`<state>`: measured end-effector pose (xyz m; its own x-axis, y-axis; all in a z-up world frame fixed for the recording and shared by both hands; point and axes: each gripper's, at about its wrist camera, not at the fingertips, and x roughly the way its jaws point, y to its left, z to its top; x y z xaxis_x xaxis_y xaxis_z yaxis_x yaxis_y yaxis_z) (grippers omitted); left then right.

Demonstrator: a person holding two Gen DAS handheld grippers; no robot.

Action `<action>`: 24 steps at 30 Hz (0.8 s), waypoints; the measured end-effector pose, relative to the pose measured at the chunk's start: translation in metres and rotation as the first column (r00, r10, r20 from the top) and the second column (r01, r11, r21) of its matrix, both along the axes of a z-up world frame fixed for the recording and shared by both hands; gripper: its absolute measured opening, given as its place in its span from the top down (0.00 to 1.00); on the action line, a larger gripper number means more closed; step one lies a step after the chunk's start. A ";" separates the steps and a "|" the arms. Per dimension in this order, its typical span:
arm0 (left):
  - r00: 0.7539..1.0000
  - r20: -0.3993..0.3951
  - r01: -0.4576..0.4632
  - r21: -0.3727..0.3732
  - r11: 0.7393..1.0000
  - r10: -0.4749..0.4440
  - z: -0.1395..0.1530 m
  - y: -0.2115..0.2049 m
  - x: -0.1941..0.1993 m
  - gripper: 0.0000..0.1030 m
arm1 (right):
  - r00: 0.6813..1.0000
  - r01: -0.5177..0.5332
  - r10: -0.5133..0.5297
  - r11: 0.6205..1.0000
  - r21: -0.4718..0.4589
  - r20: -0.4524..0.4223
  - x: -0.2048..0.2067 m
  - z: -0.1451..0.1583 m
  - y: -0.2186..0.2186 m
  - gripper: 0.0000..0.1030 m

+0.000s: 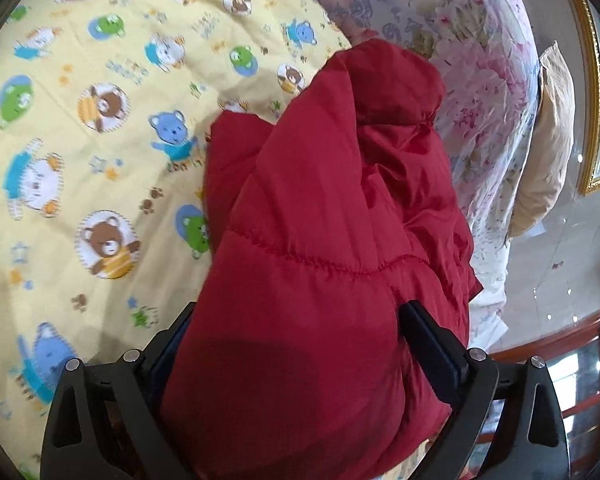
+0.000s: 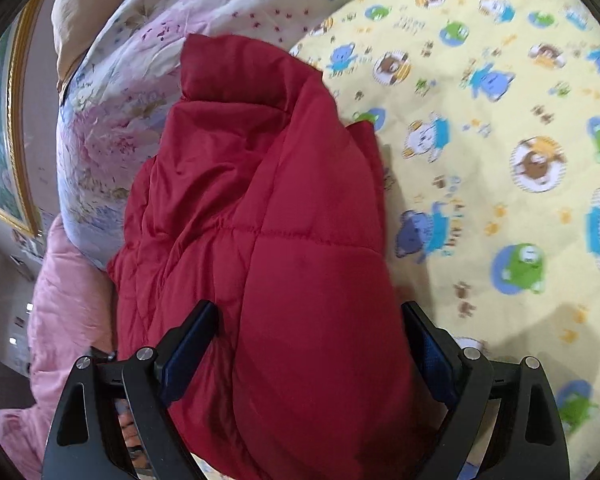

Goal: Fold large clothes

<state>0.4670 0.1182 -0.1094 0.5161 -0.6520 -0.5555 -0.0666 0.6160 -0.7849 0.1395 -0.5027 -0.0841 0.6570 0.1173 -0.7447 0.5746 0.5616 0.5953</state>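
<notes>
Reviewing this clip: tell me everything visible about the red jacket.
The red jacket is a puffy quilted garment of smooth, slightly shiny fabric with stitched seams across its panels. It lies bunched and partly folded on the yellow bear-print sheet, its far end against the floral quilt. Its near end bulges between the wide-spread jaws of both the left gripper and the right gripper; whether the pads press it is unclear.

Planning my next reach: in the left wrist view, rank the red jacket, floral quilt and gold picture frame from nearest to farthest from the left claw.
1. Red jacket: between the left claw fingers.
2. Floral quilt: beyond, upper right.
3. Gold picture frame: far right, on the wall.
</notes>
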 end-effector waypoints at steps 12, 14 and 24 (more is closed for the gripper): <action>0.992 0.110 0.055 0.060 0.997 -0.061 0.016 -0.012 -0.004 0.54 | 0.997 -0.045 0.043 0.999 0.021 0.061 -0.001 0.014 0.011 0.58; 0.990 0.126 0.058 0.075 0.996 -0.067 0.023 -0.014 -0.010 0.55 | 0.996 -0.048 0.048 0.999 0.006 0.074 -0.005 0.024 0.018 0.62; 0.973 0.204 0.092 0.073 0.993 -0.105 0.057 -0.001 -0.097 0.59 | 0.988 -0.105 0.110 0.993 -0.054 0.104 -0.054 0.066 0.071 0.66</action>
<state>0.3703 0.1172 -0.0527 0.5592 -0.6724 -0.4850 0.1566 0.6601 -0.7346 0.0856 -0.4320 -0.0181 0.7181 0.1572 -0.6779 0.4442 0.6463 0.6205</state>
